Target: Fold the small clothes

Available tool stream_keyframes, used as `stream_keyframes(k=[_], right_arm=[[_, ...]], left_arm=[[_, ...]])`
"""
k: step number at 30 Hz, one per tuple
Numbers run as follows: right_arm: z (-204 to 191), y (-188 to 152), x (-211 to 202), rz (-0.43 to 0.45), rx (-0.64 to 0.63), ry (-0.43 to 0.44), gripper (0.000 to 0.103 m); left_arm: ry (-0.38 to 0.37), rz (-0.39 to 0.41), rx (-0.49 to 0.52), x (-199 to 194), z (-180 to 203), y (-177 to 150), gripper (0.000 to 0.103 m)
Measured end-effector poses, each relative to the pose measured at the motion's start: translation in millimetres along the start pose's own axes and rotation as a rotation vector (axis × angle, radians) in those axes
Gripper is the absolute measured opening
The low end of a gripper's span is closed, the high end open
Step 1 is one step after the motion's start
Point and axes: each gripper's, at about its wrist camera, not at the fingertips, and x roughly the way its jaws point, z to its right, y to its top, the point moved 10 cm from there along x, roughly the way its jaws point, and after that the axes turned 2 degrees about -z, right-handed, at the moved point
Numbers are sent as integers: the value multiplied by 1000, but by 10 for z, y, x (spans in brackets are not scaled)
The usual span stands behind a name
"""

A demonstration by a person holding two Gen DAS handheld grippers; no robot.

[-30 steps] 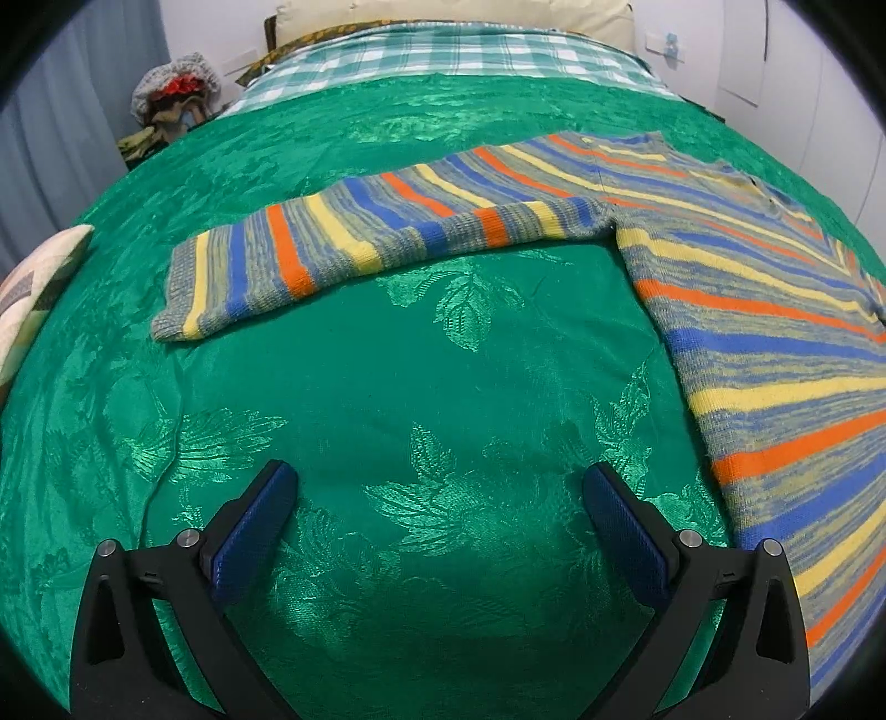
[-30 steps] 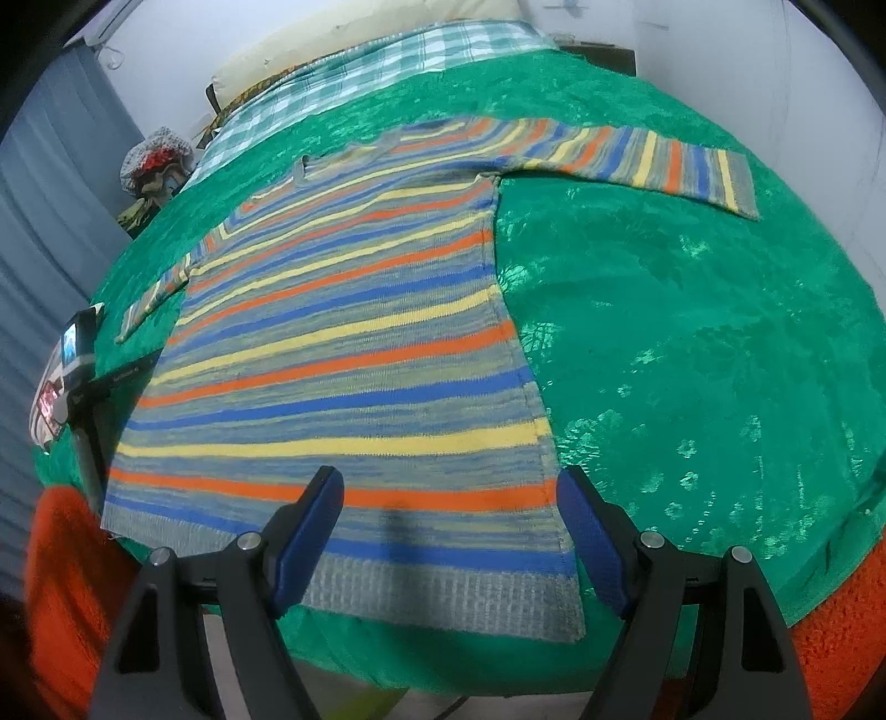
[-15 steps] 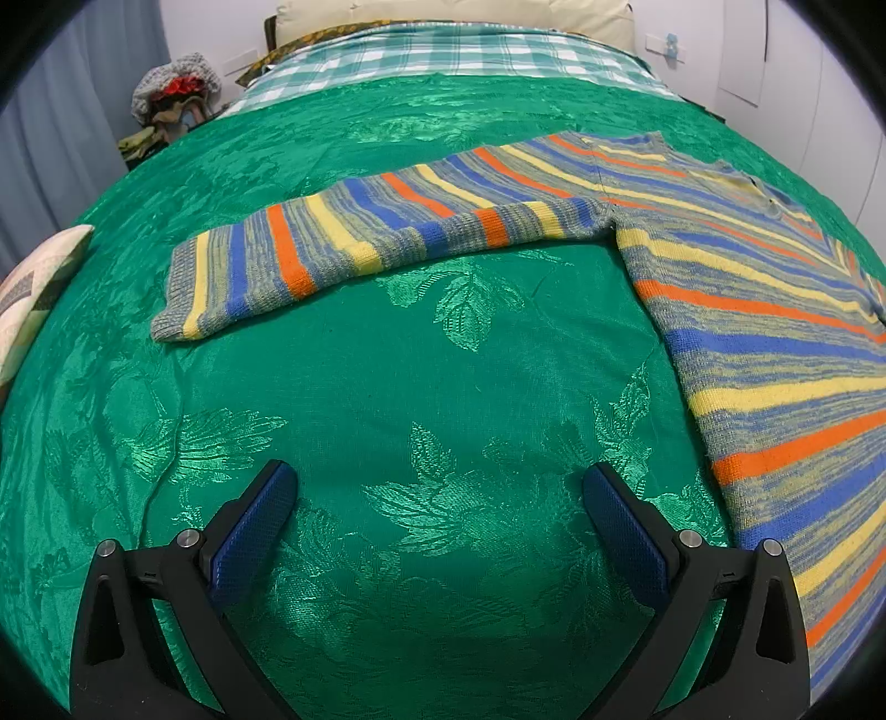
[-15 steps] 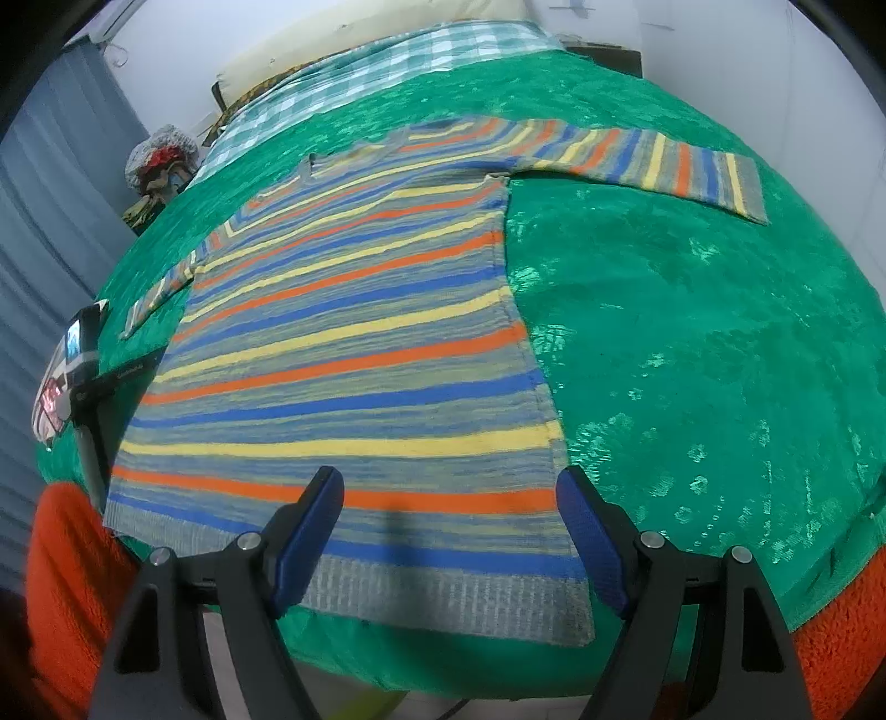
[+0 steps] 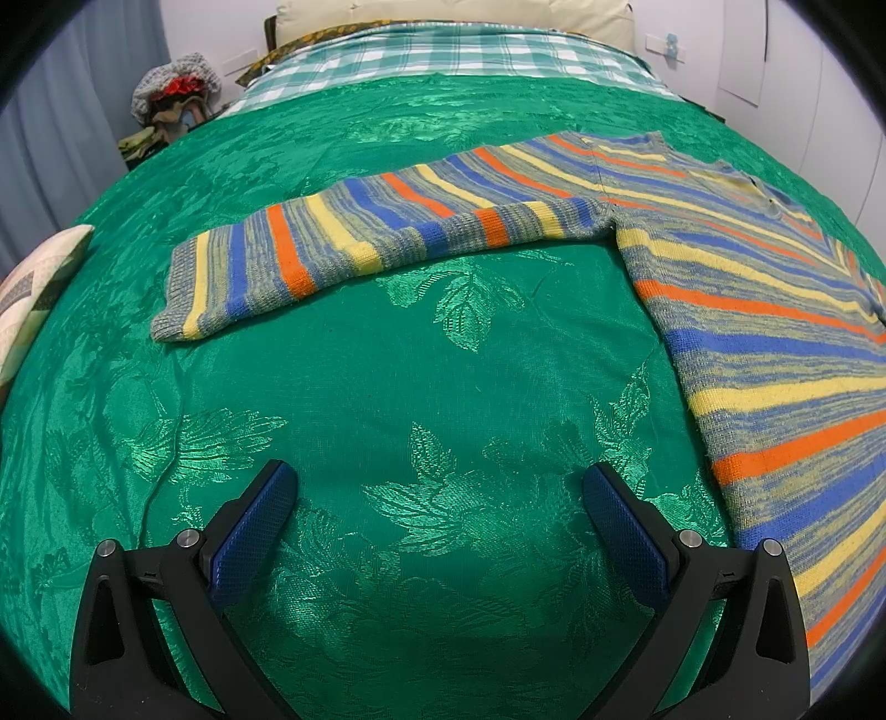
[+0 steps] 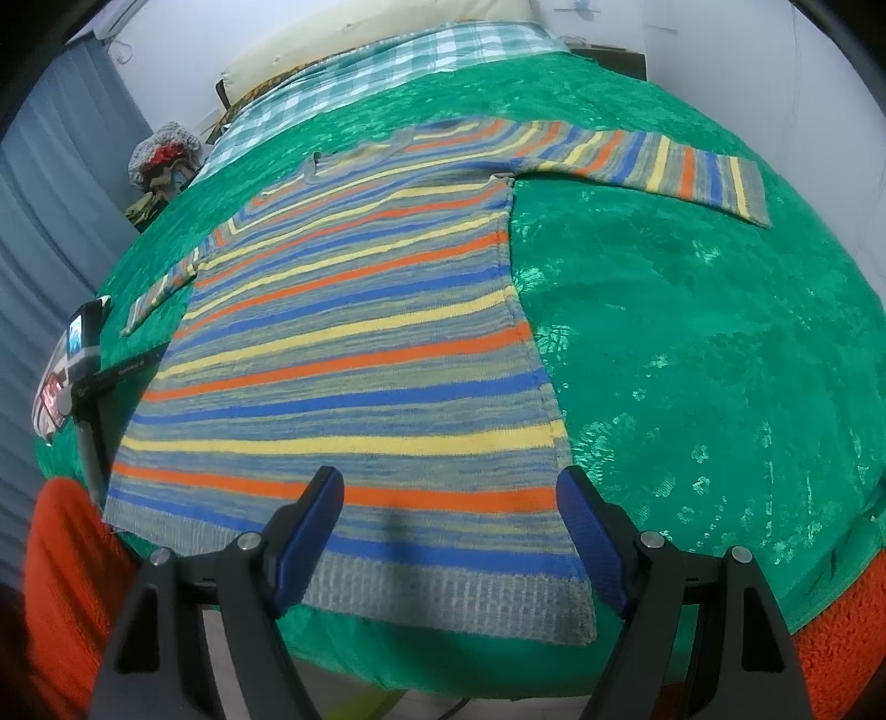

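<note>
A striped knit sweater in grey, blue, yellow and orange lies flat on the green bedspread, both sleeves stretched out sideways. Its left sleeve runs across the left wrist view, with the body at the right edge. My left gripper hovers open over bare bedspread, below that sleeve and left of the body. Above the sweater's ribbed hem near the bed's front edge, my right gripper stands open, nothing between its blue pads. The right sleeve reaches toward the far right.
A checked sheet and cream pillow lie at the bed's head. A heap of clothes sits at the far left by a curtain. An orange blanket hangs below the bedspread's front edge. A patterned cushion lies at the left.
The right wrist view shifted slightly, so the sweater sits a touch further right and lower. The left view is unchanged. Both grippers stay open.
</note>
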Motion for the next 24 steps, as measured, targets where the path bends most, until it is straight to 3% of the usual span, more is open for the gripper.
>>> stream_keyframes(k=[24], right_arm=[[-10, -10, 2, -1, 6, -1, 79]], left_arm=[[0, 0, -1, 0, 3, -3, 103]])
